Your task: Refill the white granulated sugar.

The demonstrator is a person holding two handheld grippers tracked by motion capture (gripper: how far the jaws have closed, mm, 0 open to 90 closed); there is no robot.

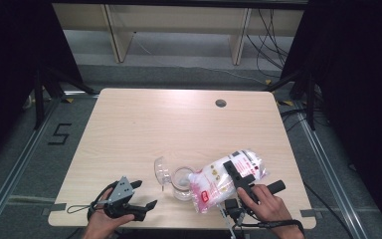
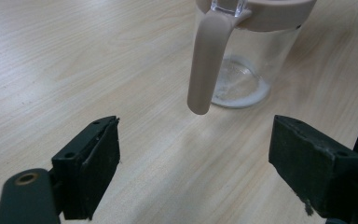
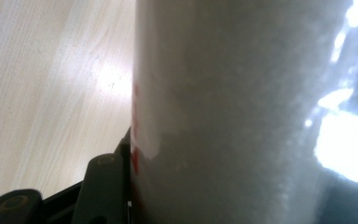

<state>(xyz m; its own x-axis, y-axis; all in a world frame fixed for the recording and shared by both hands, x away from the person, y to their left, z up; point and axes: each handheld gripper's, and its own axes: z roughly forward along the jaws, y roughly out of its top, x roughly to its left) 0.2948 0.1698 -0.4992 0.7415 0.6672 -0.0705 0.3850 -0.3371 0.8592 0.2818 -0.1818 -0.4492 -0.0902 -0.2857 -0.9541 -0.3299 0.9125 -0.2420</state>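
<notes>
A clear jar [image 1: 181,184] with a beige rim and handle [image 2: 207,60] stands near the table's front edge, its clear lid [image 1: 161,170] flipped open to the left. A thin layer of white grains lies on the jar's bottom [image 2: 240,91]. My right gripper [image 1: 238,173] is shut on a plastic bag of white grains [image 1: 219,181] with red print, held tilted with its low end at the jar's mouth. The bag [image 3: 233,112] presses against the left fingertip [image 3: 103,189]. My left gripper [image 1: 145,194] rests open left of the jar, jaws wide apart and pointing at the handle [image 2: 193,163].
The light wooden table [image 1: 179,124] has a round cable hole [image 1: 221,103] at its back right. Black curtains and stands flank the table, and cables run over the floor behind it.
</notes>
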